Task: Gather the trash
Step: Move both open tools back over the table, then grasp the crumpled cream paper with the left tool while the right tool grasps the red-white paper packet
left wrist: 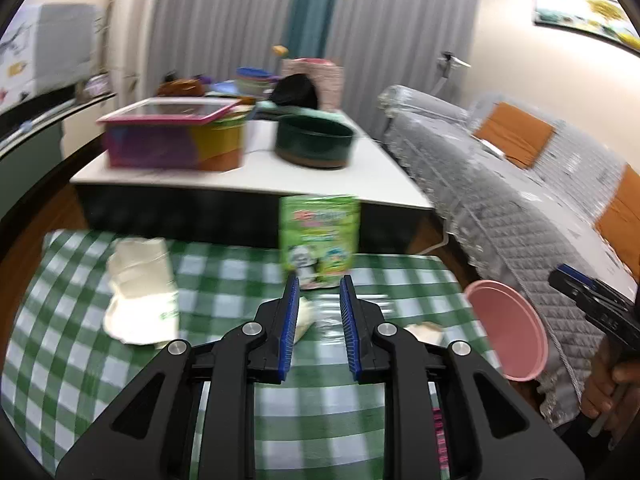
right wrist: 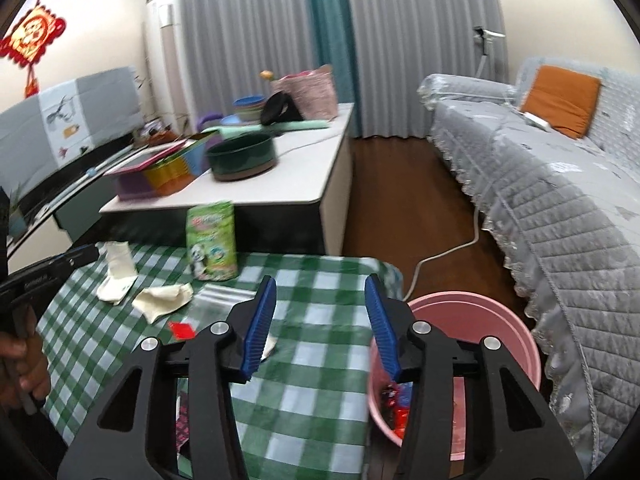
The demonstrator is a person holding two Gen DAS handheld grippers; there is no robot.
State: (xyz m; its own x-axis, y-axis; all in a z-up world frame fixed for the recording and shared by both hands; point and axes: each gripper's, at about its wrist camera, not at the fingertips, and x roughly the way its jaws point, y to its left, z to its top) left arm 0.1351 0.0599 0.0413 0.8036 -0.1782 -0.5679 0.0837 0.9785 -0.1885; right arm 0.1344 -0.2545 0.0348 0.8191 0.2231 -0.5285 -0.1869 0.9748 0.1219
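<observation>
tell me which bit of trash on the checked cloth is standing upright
The green packet with the panda picture, at the cloth's far edge. It stands on end, while the white wrappers and the red scrap lie flat.

Both my views are evenly lit by soft indoor light, with no hard shadows. Motion blur smears the left view most, softening the green-and-white checked tablecloth (left wrist: 224,276) and the green printed snack bag (left wrist: 318,236). Fisheye bending curves the walls, and black corners frame each picture.
</observation>
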